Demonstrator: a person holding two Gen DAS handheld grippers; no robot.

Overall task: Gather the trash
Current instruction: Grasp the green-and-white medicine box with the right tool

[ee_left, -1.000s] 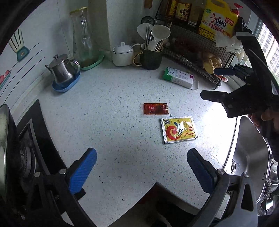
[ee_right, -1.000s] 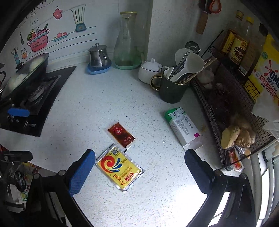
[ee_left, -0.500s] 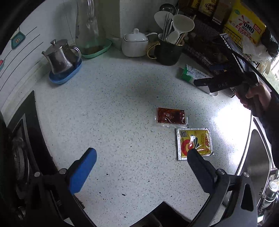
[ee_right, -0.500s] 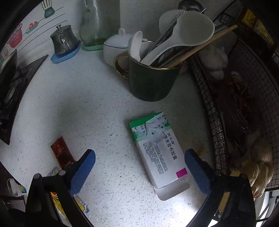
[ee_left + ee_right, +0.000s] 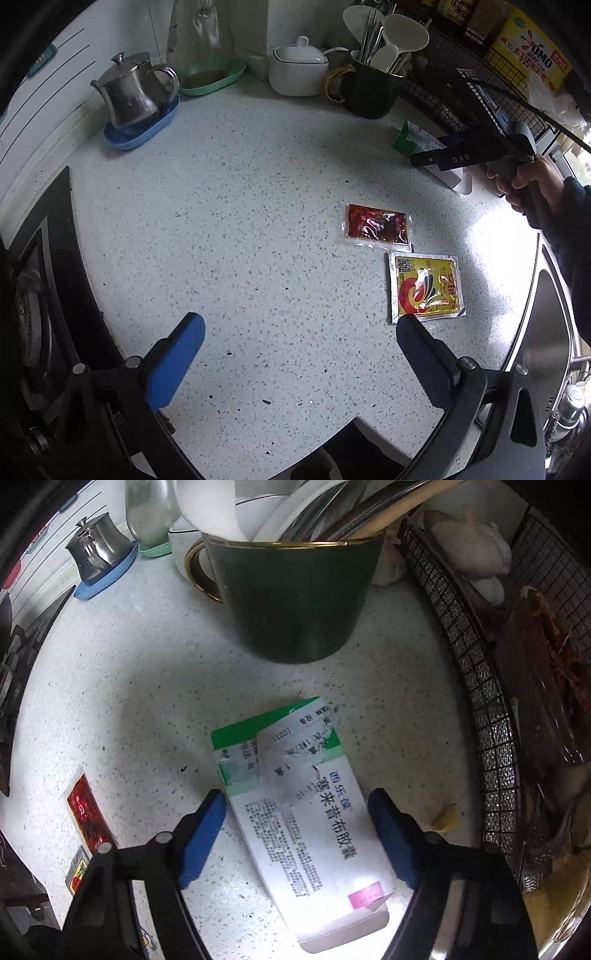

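Observation:
A white and green medicine box (image 5: 295, 794) lies flat on the speckled counter. My right gripper (image 5: 297, 829) is low over it with one blue finger on each side of the box; its jaws are open and stand a little off the box's sides. The box also shows in the left wrist view (image 5: 417, 138), partly hidden behind the right gripper's finger. A red sauce sachet (image 5: 378, 225) and a yellow yeast packet (image 5: 424, 288) lie side by side on the counter. My left gripper (image 5: 299, 354) is open and empty, above the counter, with the packet by its right finger.
A dark green mug of utensils (image 5: 291, 598) stands just beyond the box. A wire rack (image 5: 491, 701) with food runs along the right. A steel teapot on a blue saucer (image 5: 135, 99), a white sugar pot (image 5: 297, 66), a stove (image 5: 33, 295) at left, and a sink (image 5: 546, 332) at right.
My right gripper has dropped down onto the medicine box, which now sits between its fingers. My left gripper has drifted closer to the two sachets.

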